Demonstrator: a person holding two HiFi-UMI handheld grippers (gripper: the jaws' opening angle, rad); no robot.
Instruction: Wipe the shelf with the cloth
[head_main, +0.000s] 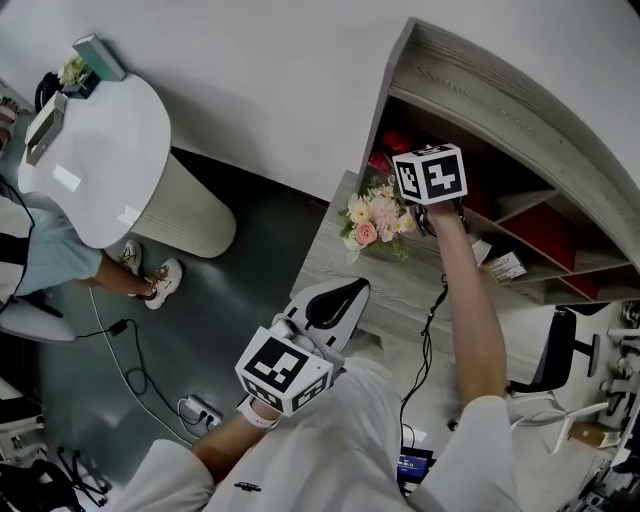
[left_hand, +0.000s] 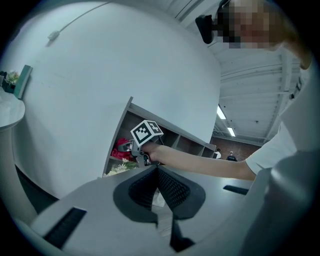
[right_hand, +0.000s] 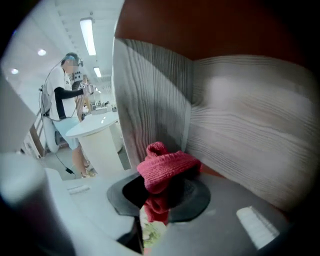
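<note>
Right gripper view: the right gripper (right_hand: 161, 192) pinches the red cloth (right_hand: 167, 169) at an inner corner of the shelf (right_hand: 250, 140), so wiping appears under way and next calls for a pressed sweep along the board; the left gripper (left_hand: 159, 184) hangs back empty, jaws together.

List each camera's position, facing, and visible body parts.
Head view: on the head, facing steeply down at the grey wood-grain shelf unit; both arms show.
Left gripper view: on the left gripper near the chest, facing the shelf; its shut jaws and the right arm show.
Right gripper view: on the right gripper inside a compartment; jaws shut on the red knitted cloth.
Shared: first two show the pink-and-white flower bunch.
</note>
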